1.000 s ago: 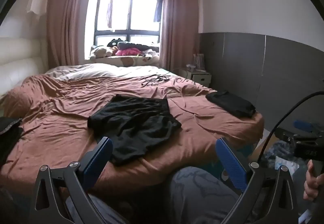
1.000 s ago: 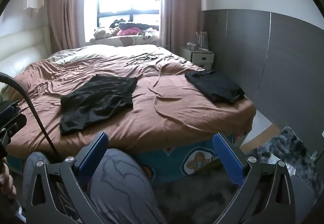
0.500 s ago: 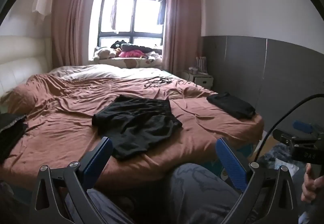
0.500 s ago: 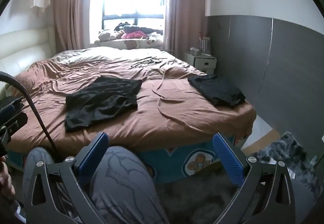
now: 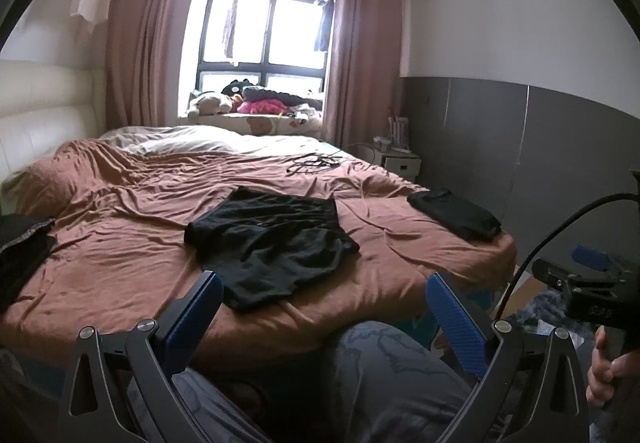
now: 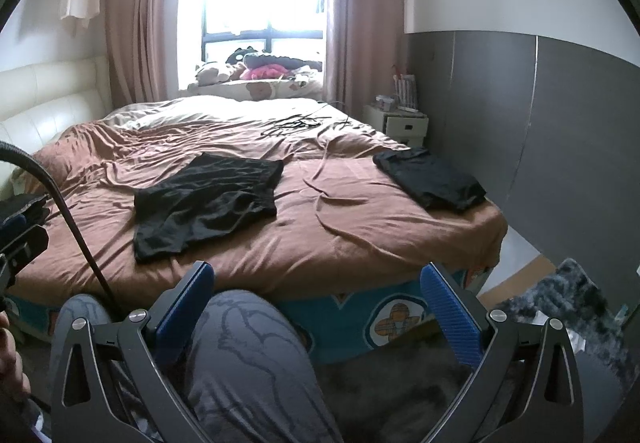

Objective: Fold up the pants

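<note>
Both grippers off the bed, nothing grabbed yet.
Left gripper [image 5: 320, 317] and right gripper [image 6: 316, 307] fingers apart; black pants [image 5: 272, 243] lie rumpled mid-bed [image 5: 120, 243], so a shallow pinch risks bunching sheet.

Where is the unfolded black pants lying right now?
In both views, the black pants lie spread mid-bed on the brown bedspread, left of the folded black garment.

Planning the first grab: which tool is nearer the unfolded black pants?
Left. The left tool faces the pants nearly head-on; the right tool sits off to their right. Both are short of the bed.
</note>
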`<state>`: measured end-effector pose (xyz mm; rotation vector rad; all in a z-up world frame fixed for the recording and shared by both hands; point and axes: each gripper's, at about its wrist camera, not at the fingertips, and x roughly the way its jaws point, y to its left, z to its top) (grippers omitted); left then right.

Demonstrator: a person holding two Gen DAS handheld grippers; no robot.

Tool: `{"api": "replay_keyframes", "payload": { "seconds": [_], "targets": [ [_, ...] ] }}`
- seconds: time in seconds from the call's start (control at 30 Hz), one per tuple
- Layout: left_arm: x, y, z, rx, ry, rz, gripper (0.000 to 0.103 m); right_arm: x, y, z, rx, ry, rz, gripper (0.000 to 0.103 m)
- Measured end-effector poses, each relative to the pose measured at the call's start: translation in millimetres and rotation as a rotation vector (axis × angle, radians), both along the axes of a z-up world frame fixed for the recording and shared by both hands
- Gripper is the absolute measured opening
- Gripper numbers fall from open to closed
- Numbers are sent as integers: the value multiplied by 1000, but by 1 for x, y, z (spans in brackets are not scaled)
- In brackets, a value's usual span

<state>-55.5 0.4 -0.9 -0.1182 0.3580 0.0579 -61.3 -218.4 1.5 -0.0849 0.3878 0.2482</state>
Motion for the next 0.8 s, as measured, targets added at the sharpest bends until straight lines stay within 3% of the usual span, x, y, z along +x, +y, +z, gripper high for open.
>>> {"api": "replay_keyframes", "payload": {
  "seconds": [0.8],
  "targets": [
    [-2, 4, -1, -17, 5, 10, 103, -3, 2, -2, 6, 3, 6, 103]
  ]
}}
